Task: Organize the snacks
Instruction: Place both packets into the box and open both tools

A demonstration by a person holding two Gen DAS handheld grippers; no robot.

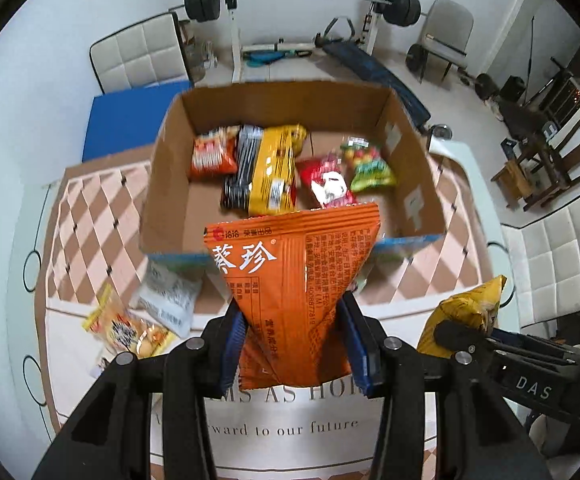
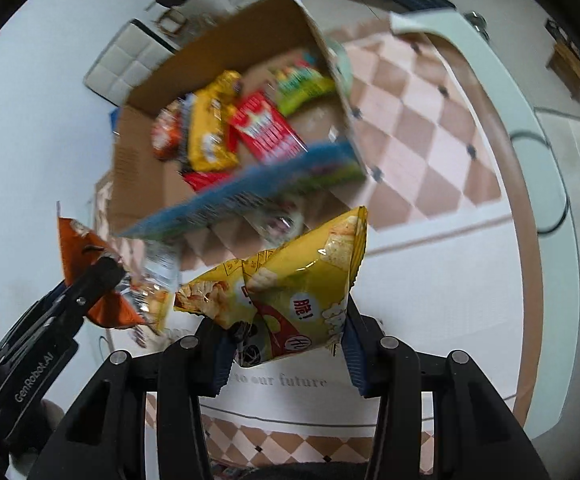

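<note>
Snacks: two are in the tongs, the others sit in the box or on the counter. Left tongs point(image 1: 296, 340) clamped on orange packet point(image 1: 290, 280), hanging above the near wall of cardboard box point(image 1: 410, 168). Right tongs point(image 2: 286, 344) clamped on yellow chip bag point(image 2: 306, 292), also off the counter point(image 2: 430, 248).

Left wrist view only: box interior sharp, five packs countable: orange-red point(image 1: 214, 154), black-striped point(image 1: 244, 168), yellow point(image 1: 276, 168), red point(image 1: 328, 180), green point(image 1: 370, 164). Also two loose packs on the counter left of the tongs: white one point(image 1: 168, 300), yellow-clear one point(image 1: 126, 330).

Right wrist view only: full front of the chip bag; box blurred, its blue-printed near wall point(image 2: 242, 196) between bag and interior.

Surroundings: checkered mat point(image 1: 90, 232) under the box, barbell rack point(image 1: 302, 0) and white chairs point(image 1: 142, 56) behind.
</note>
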